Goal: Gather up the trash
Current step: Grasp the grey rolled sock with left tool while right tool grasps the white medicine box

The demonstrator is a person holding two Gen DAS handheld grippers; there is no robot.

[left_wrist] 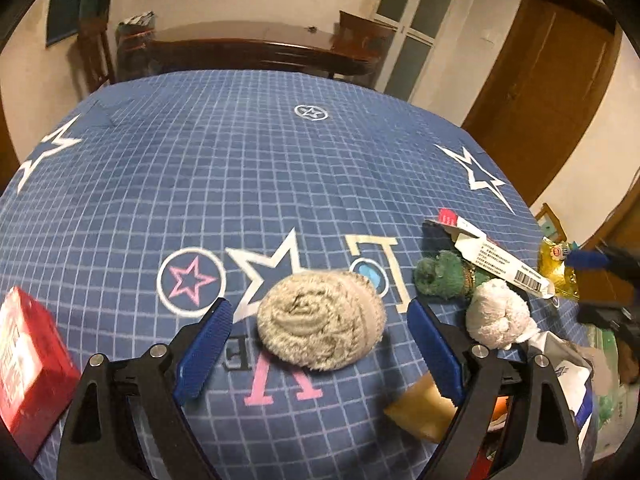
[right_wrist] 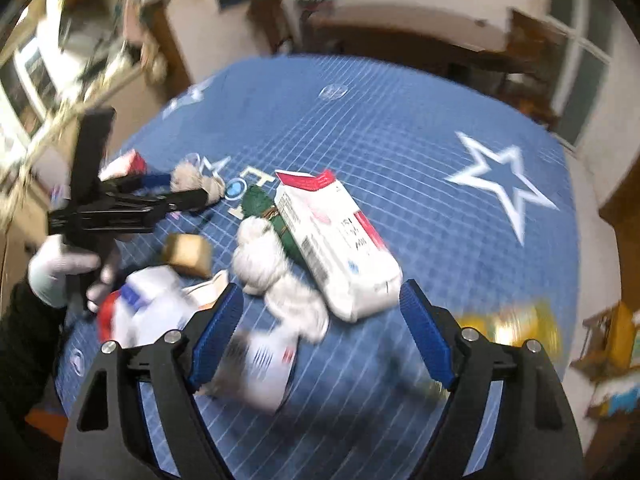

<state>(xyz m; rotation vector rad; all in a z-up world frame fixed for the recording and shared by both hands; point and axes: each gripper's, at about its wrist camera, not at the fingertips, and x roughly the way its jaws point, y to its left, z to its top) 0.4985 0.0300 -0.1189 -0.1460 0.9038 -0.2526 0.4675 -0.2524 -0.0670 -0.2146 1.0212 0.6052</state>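
Note:
A rolled beige fuzzy cloth (left_wrist: 320,320) lies on the blue checked tablecloth (left_wrist: 248,168), between the wide jaws of my left gripper (left_wrist: 320,342). Neither pad touches it, so that gripper is open. To its right lie a green fuzzy bundle (left_wrist: 440,276), a white fuzzy bundle (left_wrist: 500,316), a white-and-red carton (left_wrist: 492,256) and a yellow wrapper (left_wrist: 560,268). My right gripper (right_wrist: 322,336) hangs open above the white bundle (right_wrist: 276,276) and the carton (right_wrist: 340,248). A blurred white wrapper (right_wrist: 260,360) lies below its jaws. A white-gloved hand (right_wrist: 60,272) holds the left gripper (right_wrist: 180,188).
A red box (left_wrist: 28,360) stands at the cloth's near left edge. A tan packet (left_wrist: 424,408) and a white plastic bag (right_wrist: 148,312) lie near the front edge. A dark wooden table (left_wrist: 260,52) stands behind, with a wooden door (left_wrist: 540,60) at the right.

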